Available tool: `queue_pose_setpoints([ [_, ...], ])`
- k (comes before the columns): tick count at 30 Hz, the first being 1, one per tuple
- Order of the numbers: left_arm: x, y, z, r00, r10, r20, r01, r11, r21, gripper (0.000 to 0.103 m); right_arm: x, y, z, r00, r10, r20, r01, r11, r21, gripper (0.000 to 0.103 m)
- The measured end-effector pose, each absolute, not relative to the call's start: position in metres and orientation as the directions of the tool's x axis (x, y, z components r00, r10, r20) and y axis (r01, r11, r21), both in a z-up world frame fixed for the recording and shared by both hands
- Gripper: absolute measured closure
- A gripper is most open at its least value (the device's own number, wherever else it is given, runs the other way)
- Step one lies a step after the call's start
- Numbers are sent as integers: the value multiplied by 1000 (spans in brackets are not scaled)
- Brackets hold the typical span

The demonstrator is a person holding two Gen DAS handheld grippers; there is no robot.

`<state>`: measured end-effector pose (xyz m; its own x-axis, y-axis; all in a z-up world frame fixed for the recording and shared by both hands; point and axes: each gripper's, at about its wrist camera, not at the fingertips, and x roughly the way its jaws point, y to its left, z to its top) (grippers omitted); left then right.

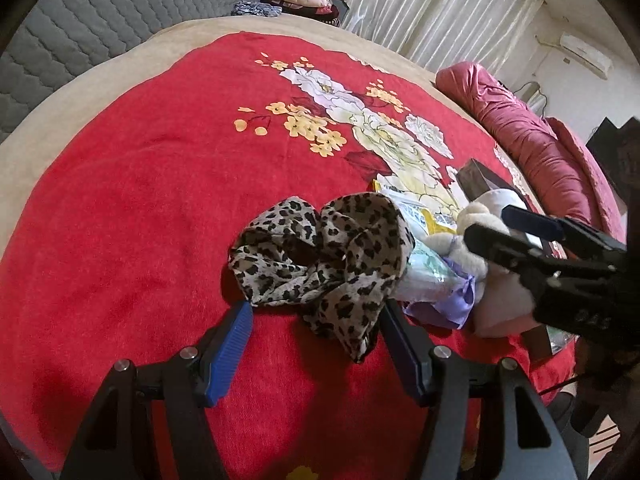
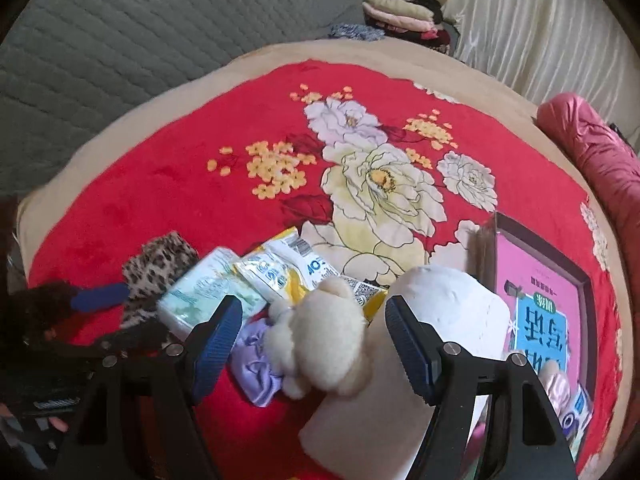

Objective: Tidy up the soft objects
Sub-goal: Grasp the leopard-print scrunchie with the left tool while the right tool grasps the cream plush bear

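While gaping, left gripper [image 1: 316,320] over scarf [image 1: 320,256]

Bright daylight through the pale curtains [image 1: 440,4], soft shadows under the leopard-print cloth [image 1: 320,256], heavy fisheye bending with dark corners, slight blur on the plush toy [image 2: 320,332].

left wrist view looks forward and down along its fingers, close over the red blanket [image 1: 140,200]; right wrist view faces likewise from just beside; both share the leopard scarf [image 1: 320,256] and plush toy [image 2: 320,340].
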<state>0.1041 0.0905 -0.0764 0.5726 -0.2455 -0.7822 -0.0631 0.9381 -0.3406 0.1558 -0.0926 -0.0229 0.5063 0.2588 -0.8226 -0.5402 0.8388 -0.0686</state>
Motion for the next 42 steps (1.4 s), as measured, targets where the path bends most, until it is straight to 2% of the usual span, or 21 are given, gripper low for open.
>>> queue_pose_setpoints([
  [2,105,92,-77,575,-247,-780,-67,936,-345,38,157,-90,-26,501,259,-826,-555,828,-77,31],
  [3,106,92,-77,577,-245,-780,-70,936,-345,38,157,-88,-28,496,250,-832,-564,821,-89,43],
  [5,107,93,-77,582,-242,-777,-74,935,-346,38,156,-85,-34,504,207,-839,-567,811,-141,58],
  [9,109,94,-79,584,-237,-776,-79,935,-346,38,153,-92,-30,523,229,-821,-547,829,-117,71],
  [22,110,95,-79,603,-203,-771,-94,942,-322,39,125,-106,-8,604,258,-754,-499,860,-105,73],
  [24,108,99,-78,615,-207,-761,-99,937,-335,57,123,-111,-5,605,261,-752,-489,868,-92,73],
  [28,106,103,-77,625,-221,-749,-102,928,-359,73,120,-120,2,605,272,-748,-468,882,-58,73],
  [30,104,103,-75,630,-233,-741,-89,926,-367,87,118,-123,4,608,273,-745,-460,886,-50,73],
  [33,103,101,-72,641,-245,-727,-73,924,-376,92,115,-127,8,611,280,-740,-449,893,-34,73],
  [42,96,98,-59,669,-206,-714,-62,942,-331,93,106,-139,23,645,287,-708,-429,903,-26,73],
])
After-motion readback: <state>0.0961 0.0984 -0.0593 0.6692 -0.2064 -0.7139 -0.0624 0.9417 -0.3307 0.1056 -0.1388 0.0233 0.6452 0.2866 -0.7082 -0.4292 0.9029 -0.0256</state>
